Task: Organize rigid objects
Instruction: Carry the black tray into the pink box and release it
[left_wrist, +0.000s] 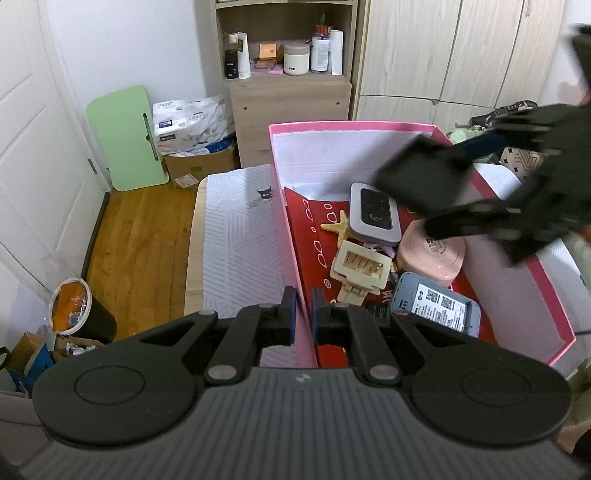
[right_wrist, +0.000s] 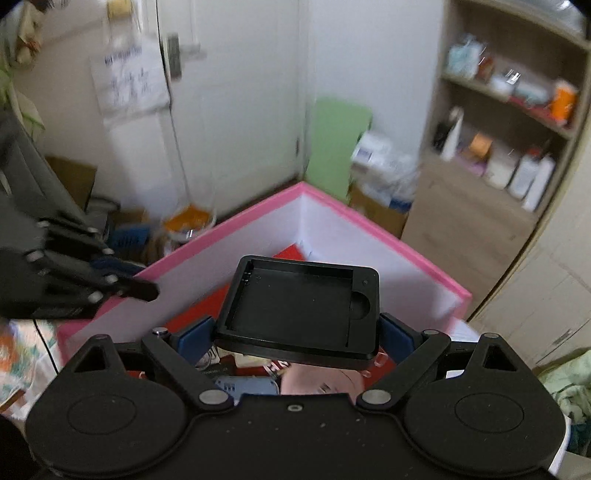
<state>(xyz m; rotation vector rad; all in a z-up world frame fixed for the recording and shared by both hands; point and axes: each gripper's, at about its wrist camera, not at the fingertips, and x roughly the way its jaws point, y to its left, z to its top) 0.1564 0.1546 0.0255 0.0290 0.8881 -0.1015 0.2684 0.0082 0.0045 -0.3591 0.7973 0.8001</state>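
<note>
The left gripper (left_wrist: 303, 310) is closed on the near-left wall of the pink box (left_wrist: 517, 254), one pad on each side of the thin wall – jaws almost fully together, nothing else held. The right gripper (right_wrist: 295, 332) is clamped on a black tray (right_wrist: 301, 314), a shallow rectangular shell with a round notch in one corner; it is held by its near edge between the blue pads and carried over the box, clear of the contents. In the left wrist view the same tray (left_wrist: 421, 181) is seen blurred above the far-right part of the box, over a grey router (left_wrist: 375, 212). Inside the box, on a red liner, other items are seen: a yellow starfish (left_wrist: 338, 225) just left of the router, a cream hair clip (left_wrist: 364, 266) nearer, a pink round case (left_wrist: 432, 254) to the right, and a blue-grey device with a printed label (left_wrist: 437, 304) at the near right. The box sits on a white patterned bed cover (left_wrist: 236, 236) – wooden floor to the left.
</note>
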